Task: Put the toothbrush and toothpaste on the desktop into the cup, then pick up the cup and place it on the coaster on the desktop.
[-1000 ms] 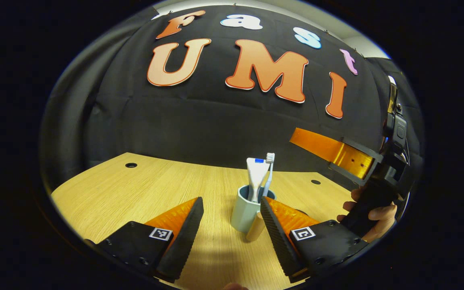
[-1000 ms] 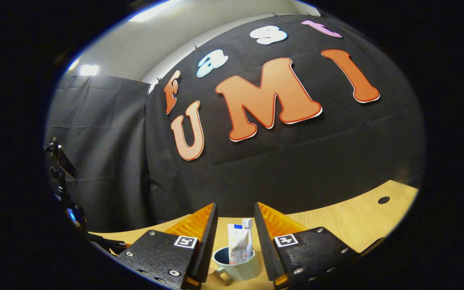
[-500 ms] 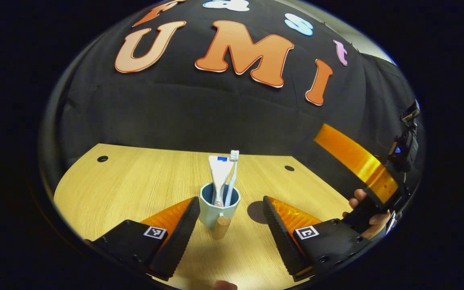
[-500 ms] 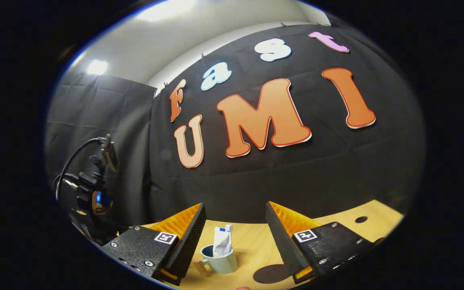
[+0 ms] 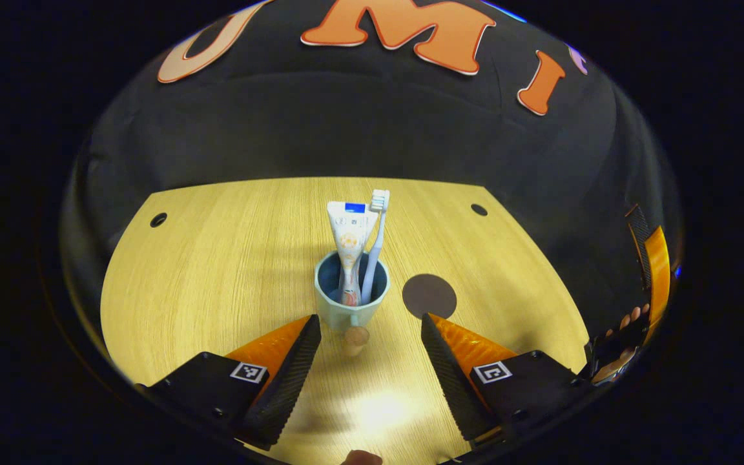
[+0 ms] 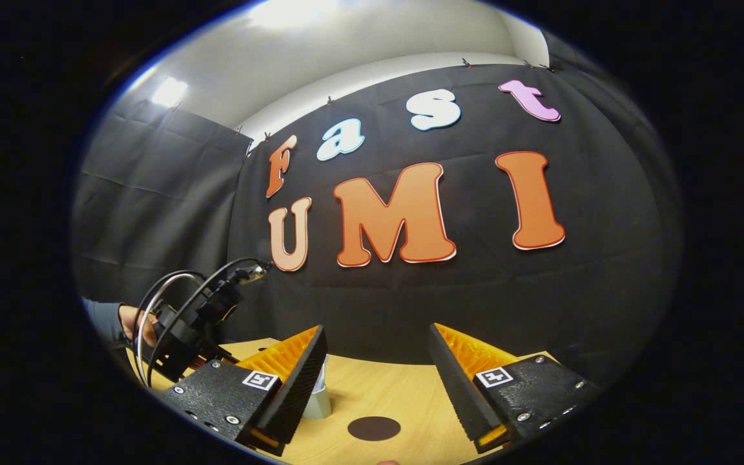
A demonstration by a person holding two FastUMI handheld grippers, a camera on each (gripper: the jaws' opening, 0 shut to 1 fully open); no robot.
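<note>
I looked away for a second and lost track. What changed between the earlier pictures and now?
Both grippers pulled up and back from the cup; the right gripper opened wider. The coaster has come into sight beside the cup. Toothpaste and toothbrush stayed standing in the cup, off the coaster; left gripper stayed open.

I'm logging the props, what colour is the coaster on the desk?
Dark brown, a plain round coaster; the left gripper view shows it best.
</note>
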